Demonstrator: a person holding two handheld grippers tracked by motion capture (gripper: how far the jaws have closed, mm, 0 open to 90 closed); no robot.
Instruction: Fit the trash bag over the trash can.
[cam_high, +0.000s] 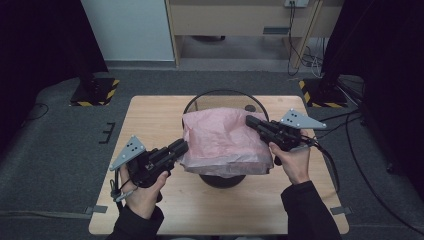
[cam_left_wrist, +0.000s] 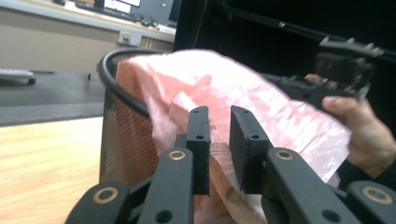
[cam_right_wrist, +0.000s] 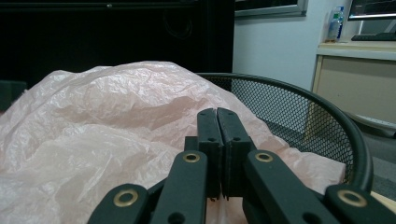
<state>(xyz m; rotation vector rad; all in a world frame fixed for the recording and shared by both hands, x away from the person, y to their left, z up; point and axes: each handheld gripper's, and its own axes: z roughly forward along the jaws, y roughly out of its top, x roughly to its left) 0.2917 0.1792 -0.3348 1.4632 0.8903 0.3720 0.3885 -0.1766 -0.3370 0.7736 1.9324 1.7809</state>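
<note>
Two grippers meet at a pink plastic bag (cam_high: 222, 142) draped over a black wire-mesh basket (cam_high: 220, 100) that stands in the middle of the wooden surface (cam_high: 150, 130). The bag covers most of the basket's mouth and hangs down its near side, leaving the far rim bare.

The left gripper (cam_high: 179, 147), held in the person's left hand (cam_high: 144, 192), comes in from the near left with its tips at the bag's left edge. In the left gripper view its fingers (cam_left_wrist: 201, 140) stand a narrow gap apart, with crumpled pink film in and behind that gap; whether the pads press on it I cannot tell. No earlier look is at hand, so I say only that they are neither wide nor fully together.

The right gripper (cam_high: 250, 121), in the right hand (cam_high: 295, 162), reaches in from the right, its tips on the bag's upper right part. In the right gripper view its fingers (cam_right_wrist: 209, 140) are pressed together, with the pink film bunched right at them, apparently pinching a fold of the bag; the basket's mesh wall curves away behind.
</note>
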